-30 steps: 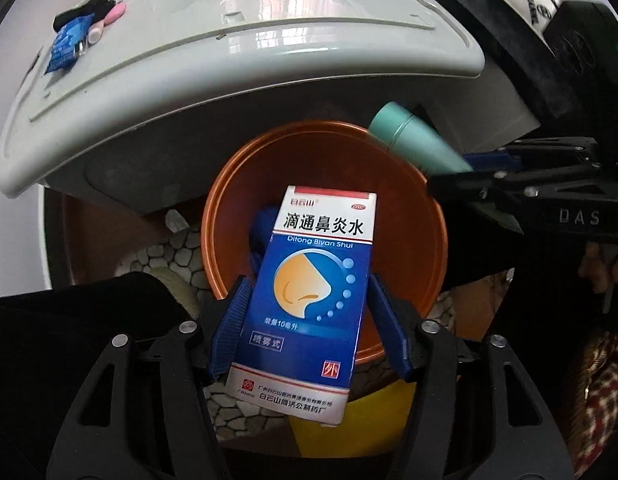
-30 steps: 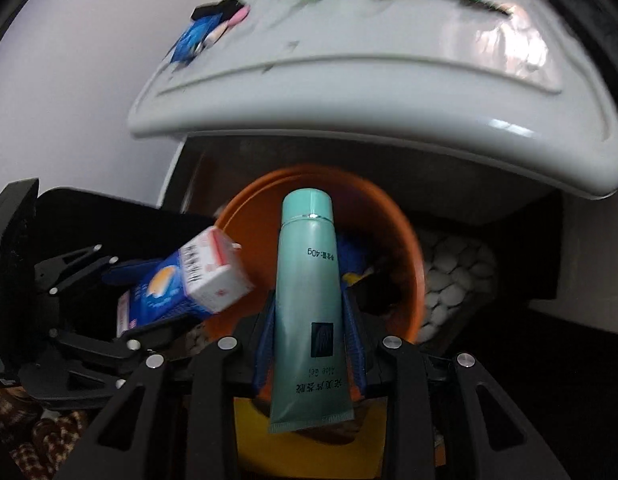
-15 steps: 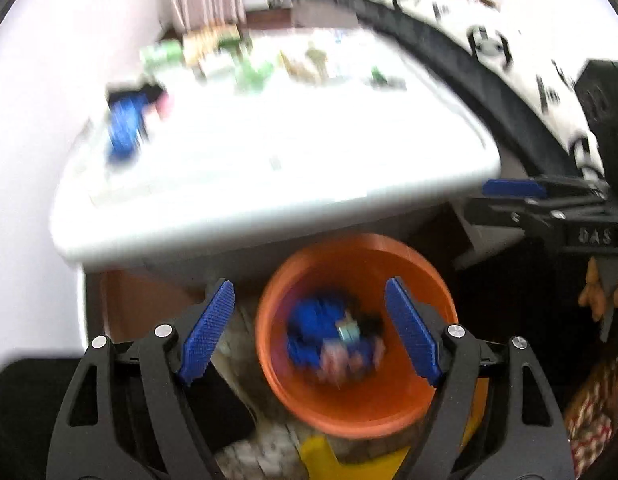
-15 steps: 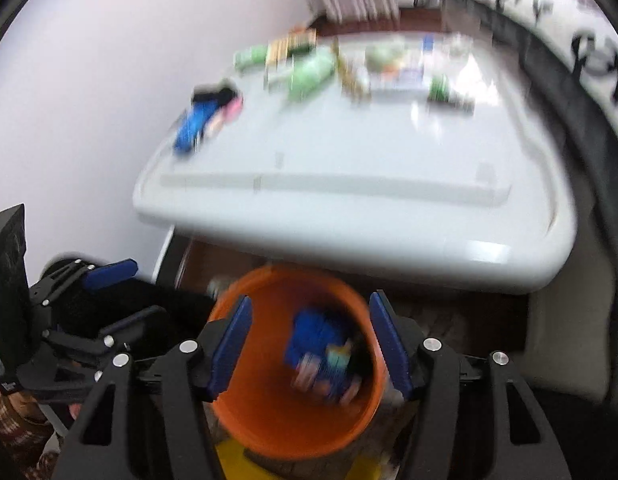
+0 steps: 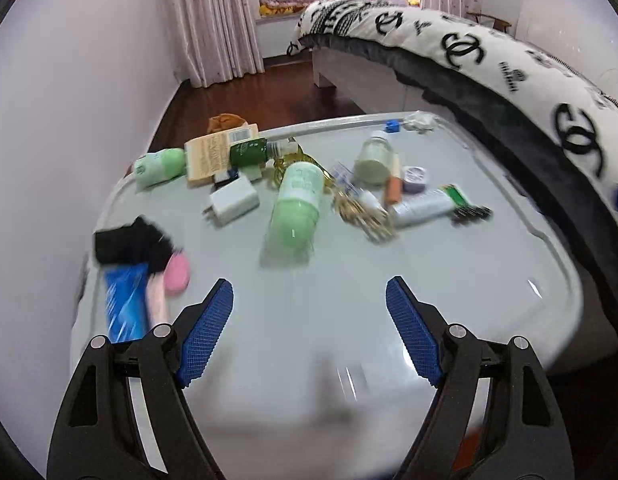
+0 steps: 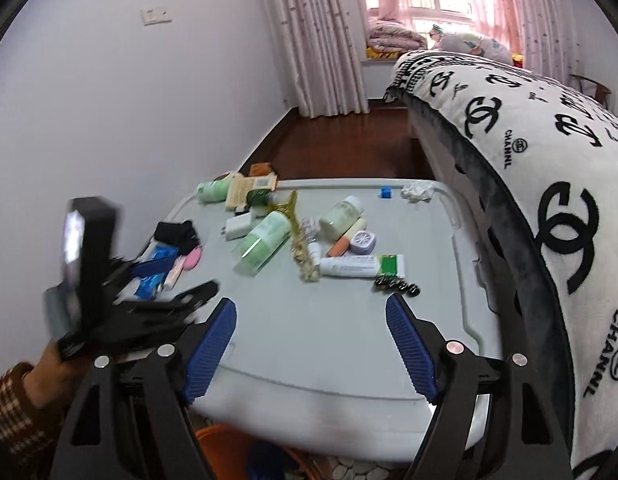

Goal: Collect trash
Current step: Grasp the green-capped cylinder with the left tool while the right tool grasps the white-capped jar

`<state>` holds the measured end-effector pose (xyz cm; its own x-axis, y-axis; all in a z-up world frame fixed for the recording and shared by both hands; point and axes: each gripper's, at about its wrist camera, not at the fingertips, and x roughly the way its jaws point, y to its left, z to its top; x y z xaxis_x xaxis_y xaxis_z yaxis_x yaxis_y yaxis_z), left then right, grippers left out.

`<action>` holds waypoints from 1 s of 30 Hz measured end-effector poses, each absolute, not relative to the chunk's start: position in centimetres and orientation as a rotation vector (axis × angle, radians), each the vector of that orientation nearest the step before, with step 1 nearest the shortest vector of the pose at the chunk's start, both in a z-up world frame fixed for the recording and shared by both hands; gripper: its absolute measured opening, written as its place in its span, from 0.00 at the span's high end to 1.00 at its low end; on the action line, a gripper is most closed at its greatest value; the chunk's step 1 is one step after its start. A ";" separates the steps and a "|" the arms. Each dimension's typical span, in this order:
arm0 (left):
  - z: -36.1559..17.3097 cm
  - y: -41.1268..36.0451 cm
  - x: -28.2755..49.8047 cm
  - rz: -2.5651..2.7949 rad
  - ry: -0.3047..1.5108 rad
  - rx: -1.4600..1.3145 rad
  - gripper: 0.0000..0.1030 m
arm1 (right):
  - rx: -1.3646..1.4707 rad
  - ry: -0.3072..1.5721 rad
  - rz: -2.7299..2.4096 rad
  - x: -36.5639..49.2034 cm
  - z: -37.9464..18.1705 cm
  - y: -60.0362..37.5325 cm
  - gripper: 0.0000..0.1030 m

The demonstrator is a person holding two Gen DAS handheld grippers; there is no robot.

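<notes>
Bedroom light falls on a grey plastic lid [image 5: 429,264] serving as the table, beside a bed under a black-and-white logo blanket [image 6: 549,128]; pink curtains [image 6: 309,40] hang past a dark wood floor; the near part of the lid is smeared by blur in the left view. Left gripper [image 5: 309,300] and right gripper [image 6: 311,320] both stand wide apart, holding nothing; clutter lies ahead, a green bottle [image 5: 297,204], white charger [image 5: 233,200], white tube [image 6: 361,266]; the orange bin [image 6: 229,446] peeks, mostly hidden, below the lid's edge.
</notes>
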<state>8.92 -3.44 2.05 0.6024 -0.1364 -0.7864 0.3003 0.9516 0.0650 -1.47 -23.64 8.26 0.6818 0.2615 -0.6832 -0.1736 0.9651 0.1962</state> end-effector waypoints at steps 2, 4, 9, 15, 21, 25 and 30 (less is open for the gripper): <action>0.9 -3.7 11.8 -0.262 0.911 0.189 0.25 | 0.127 0.786 0.220 -0.9 7.4 -24.3 0.25; -0.5 -4.1 14.2 -0.262 0.938 0.181 0.25 | 0.130 0.795 0.194 -0.5 6.6 -25.0 0.25; -3.4 -5.2 17.8 -0.239 0.975 0.238 0.25 | 0.167 0.849 0.163 0.9 4.4 -26.8 0.25; -5.0 -5.6 19.0 -0.241 0.987 0.234 0.54 | 0.114 0.846 0.144 2.1 4.4 -26.4 0.25; -3.9 -3.2 16.9 -0.211 1.001 0.107 0.54 | 0.021 0.839 0.183 6.4 5.2 -24.2 0.25; -2.4 -1.3 14.2 -0.170 0.987 0.067 0.54 | 0.033 0.846 0.210 10.1 4.7 -23.2 0.25; -0.5 -0.2 10.7 -0.156 0.947 0.068 0.54 | 0.079 0.910 0.201 16.8 1.7 -22.2 0.25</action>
<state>10.71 -0.20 -0.49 0.5740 -0.1036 -0.8123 0.1632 0.9865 -0.0105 16.79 -22.17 1.68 0.5965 0.2058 -0.7758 -0.1392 0.9784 0.1526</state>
